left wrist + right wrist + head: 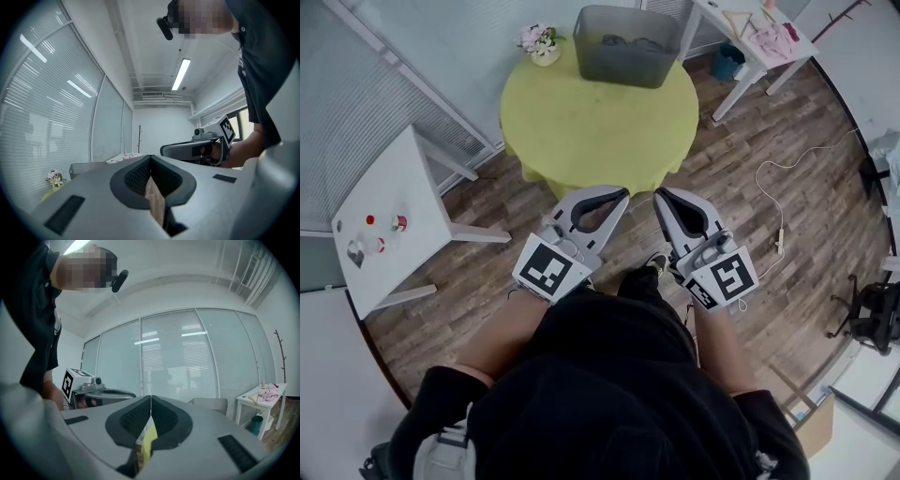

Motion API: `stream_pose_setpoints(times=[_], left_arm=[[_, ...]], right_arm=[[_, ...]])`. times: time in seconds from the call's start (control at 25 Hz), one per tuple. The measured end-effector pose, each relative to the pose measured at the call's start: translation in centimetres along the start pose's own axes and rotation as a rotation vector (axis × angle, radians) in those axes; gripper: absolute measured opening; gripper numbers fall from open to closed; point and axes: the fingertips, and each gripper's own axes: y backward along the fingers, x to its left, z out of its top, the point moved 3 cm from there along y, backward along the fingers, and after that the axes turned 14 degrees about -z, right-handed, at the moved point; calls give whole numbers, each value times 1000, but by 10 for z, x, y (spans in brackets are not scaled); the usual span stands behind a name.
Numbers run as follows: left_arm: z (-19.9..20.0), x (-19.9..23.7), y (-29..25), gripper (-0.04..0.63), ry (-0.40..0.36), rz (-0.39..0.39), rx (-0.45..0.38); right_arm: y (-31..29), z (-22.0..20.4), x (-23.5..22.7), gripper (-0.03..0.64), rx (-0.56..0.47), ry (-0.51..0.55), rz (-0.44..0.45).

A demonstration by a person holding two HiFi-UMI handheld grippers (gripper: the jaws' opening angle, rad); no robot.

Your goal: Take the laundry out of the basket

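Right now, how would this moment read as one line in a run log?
left gripper: shut, empty | right gripper: shut, empty | basket: on yellow table, far side | laundry: inside basket, untouched

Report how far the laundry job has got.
Nothing done yet: the laundry lies in the grey basket on the yellow table. Nothing in hand: left gripper and right gripper are shut and empty, short of the table. All the unloading is left.

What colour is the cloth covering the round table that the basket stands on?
The tablecloth is plain yellow-green; the head view shows it best.
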Motion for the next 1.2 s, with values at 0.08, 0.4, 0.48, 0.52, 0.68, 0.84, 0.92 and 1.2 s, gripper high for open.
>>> stream_pose_setpoints(times=[0.08,0.4,0.48,0.52,0.68,0.84,0.92,1.2], left_arm=[[2,4,-18,9,3,9,5],[6,14,-98,9,23,20,11],[5,15,-119,9,24,24,25],[5,14,-130,9,23,27,28],[8,15,-172,9,18,45,37],[10,13,-208,9,13,51,44],[11,11,-222,9,15,60,45],[9,16,-255,9,17,84,51]], right_arm=[[-2,2,-20,25,-1,1,15],[-4,9,-96,25,5,16,66],[-2,12,-116,25,2,22,80],[1,12,-126,25,2,22,86],[10,14,-168,25,3,17,103],[20,14,-201,25,11,16,122],[24,14,-217,25,16,6,125],[23,11,-260,25,22,-25,108]])
